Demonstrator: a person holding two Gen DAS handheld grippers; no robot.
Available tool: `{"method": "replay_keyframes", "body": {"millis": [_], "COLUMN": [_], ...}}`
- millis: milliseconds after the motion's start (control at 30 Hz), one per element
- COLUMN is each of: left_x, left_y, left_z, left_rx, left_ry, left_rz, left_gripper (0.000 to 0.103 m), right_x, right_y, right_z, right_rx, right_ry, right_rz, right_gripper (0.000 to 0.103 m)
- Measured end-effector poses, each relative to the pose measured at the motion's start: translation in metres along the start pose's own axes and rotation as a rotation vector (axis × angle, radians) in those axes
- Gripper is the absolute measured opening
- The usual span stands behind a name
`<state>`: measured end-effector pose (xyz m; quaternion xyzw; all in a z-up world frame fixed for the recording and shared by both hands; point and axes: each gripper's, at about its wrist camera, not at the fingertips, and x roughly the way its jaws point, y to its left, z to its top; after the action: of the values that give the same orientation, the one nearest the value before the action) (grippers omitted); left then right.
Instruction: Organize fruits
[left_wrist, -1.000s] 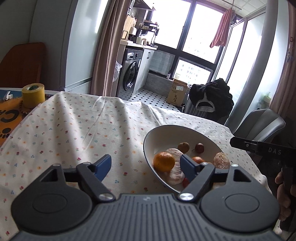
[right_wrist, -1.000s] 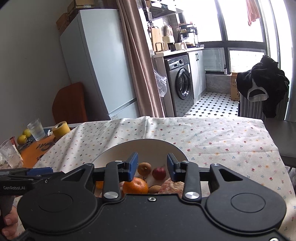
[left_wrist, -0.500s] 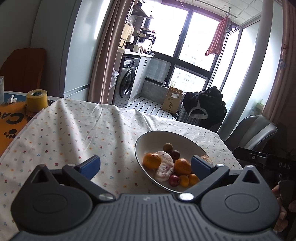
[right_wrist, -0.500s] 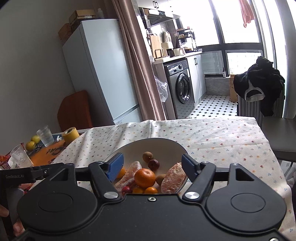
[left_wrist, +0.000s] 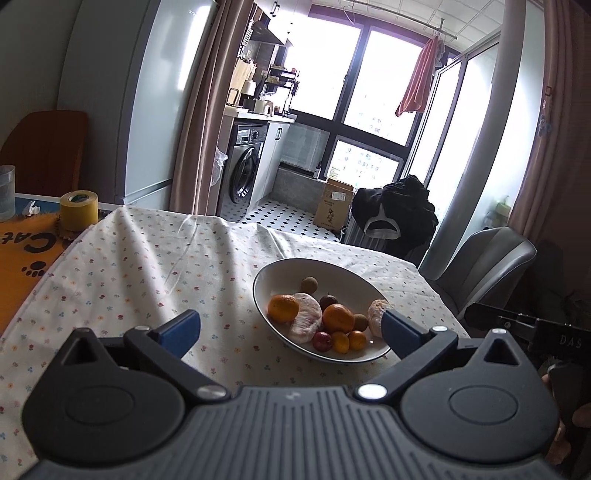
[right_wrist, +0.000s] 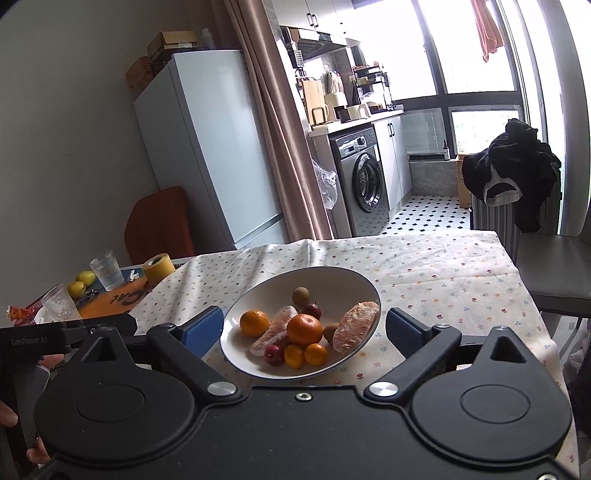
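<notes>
All the fruit (right_wrist: 295, 328) lies gathered inside the white bowl (right_wrist: 332, 284) on the floral tablecloth (right_wrist: 443, 266); nothing visibly remains outside. Left gripper (left_wrist: 291, 328) gapes wide and empty; right gripper (right_wrist: 304, 330), also empty, is opening.

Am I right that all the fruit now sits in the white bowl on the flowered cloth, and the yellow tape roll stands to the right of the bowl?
Not quite. The tape roll stands to the left of the white bowl, off the flowered cloth on the orange mat, as the right wrist view shows. On the cloth itself, the fruit is all in the bowl.
</notes>
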<state>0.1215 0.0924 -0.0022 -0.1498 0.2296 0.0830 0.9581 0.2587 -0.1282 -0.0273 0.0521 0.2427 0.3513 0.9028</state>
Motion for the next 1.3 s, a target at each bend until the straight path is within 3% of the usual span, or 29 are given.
{"method": "replay_keyframes", "body": {"millis": [133, 1300], "left_x": [-0.012, -0.098], "left_y": [-0.005, -0.022], "left_z": [-0.004, -0.034], "left_rx": [0.015, 0.089], "left_ry": [0.000, 0.027], "left_rz": [0.005, 0.069], "left_gripper": [0.103, 0.103], "right_x": [-0.014, -0.107], "right_y": [0.005, 0.035], "right_z": [-0.003, -0.025], "right_rx": [-0.011, -0.049], "right_ry": [-0.007, 0.017], "right_rz": [0.009, 0.033], "right_gripper": [0.103, 0.103]}}
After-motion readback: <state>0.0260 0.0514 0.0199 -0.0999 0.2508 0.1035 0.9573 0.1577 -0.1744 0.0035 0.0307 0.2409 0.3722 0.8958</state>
